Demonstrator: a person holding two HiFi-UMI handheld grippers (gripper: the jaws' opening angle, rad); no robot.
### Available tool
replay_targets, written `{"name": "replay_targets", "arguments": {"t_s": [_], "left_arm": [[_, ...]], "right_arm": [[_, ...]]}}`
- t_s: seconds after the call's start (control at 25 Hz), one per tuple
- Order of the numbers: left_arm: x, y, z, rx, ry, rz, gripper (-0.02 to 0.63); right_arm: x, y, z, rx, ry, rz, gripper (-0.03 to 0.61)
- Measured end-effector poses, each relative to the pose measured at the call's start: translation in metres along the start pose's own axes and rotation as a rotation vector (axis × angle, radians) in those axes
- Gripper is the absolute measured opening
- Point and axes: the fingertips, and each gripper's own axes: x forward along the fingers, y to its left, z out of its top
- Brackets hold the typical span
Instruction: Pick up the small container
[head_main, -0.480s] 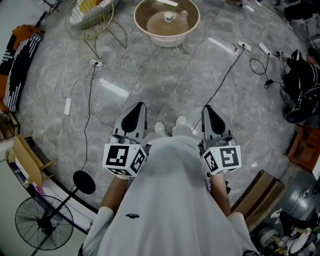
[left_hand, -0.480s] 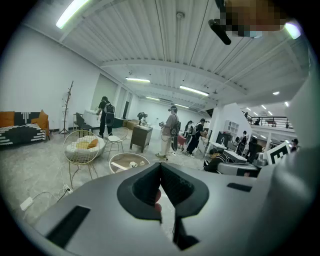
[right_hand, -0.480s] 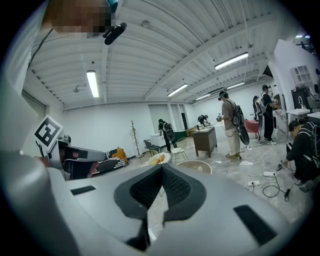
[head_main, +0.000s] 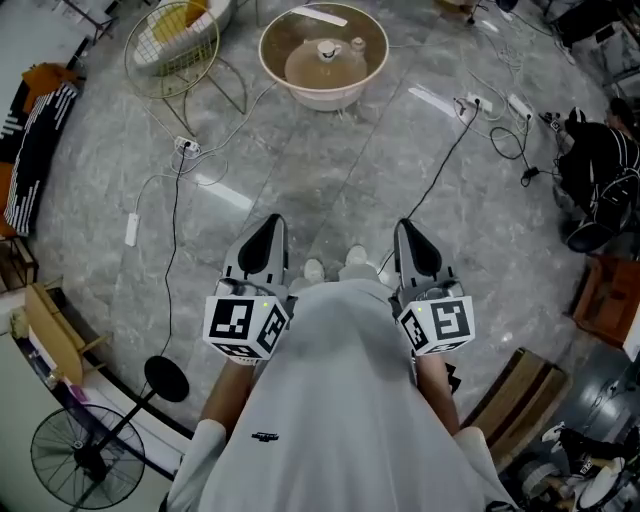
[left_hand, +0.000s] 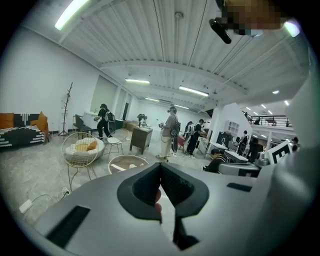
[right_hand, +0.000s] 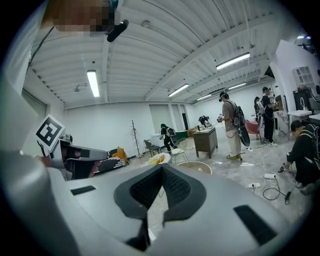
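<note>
The small container (head_main: 328, 50), pale with a knobbed lid, stands in a round tan bowl-shaped table (head_main: 290, 88) far ahead on the grey floor. A second small pot (head_main: 357, 45) and a white strip (head_main: 320, 15) lie beside it. My left gripper (head_main: 268, 232) and right gripper (head_main: 410, 236) are held close to my body, pointing forward, both shut and empty, well short of the table. In the left gripper view the shut left gripper (left_hand: 160, 166) frames the round table (left_hand: 127, 163). The right gripper view shows the shut right gripper (right_hand: 161, 168) below the round table (right_hand: 196, 167).
A wire basket chair (head_main: 175, 40) stands left of the table. Power strips and cables (head_main: 470, 110) cross the floor. A fan (head_main: 85, 450) is at the lower left, a black bag (head_main: 600, 180) and boxes at the right. Several people stand far off (left_hand: 170, 132).
The round table has drifted a little down and left in the head view, and both grippers sit slightly higher in the frame. Both stay shut.
</note>
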Motion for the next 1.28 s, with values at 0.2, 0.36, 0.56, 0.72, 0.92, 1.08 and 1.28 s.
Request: {"name": "replay_targets", "arguments": {"t_s": [0.2, 0.36, 0.56, 0.72, 0.92, 1.08, 1.28], "left_arm": [[0.009, -0.009, -0.001, 0.005, 0.008, 0.006, 0.018], [0.021, -0.018, -0.002, 0.014, 0.015, 0.017, 0.018], [0.043, -0.038, 0.003, 0.034, 0.011, 0.032, 0.018], [0.053, -0.051, -0.002, 0.039, 0.02, 0.041, 0.018], [0.072, -0.061, -0.003, 0.043, 0.035, 0.043, 0.018], [0.095, -0.054, 0.002, 0.03, 0.044, 0.043, 0.018], [0.131, -0.041, 0.012, 0.027, 0.049, 0.026, 0.018]], "right_arm": [[0.0, -0.016, 0.004, 0.019, -0.021, -0.015, 0.007], [0.002, -0.035, 0.004, 0.041, -0.025, -0.006, 0.008], [0.004, -0.068, 0.008, 0.041, -0.037, 0.018, 0.006], [0.004, -0.082, 0.008, 0.029, -0.036, 0.046, 0.006], [0.009, -0.105, 0.007, 0.051, -0.029, 0.045, 0.006], [0.029, -0.12, 0.009, 0.065, -0.019, 0.04, 0.006], [0.062, -0.134, 0.017, 0.067, -0.019, 0.032, 0.006]]}}
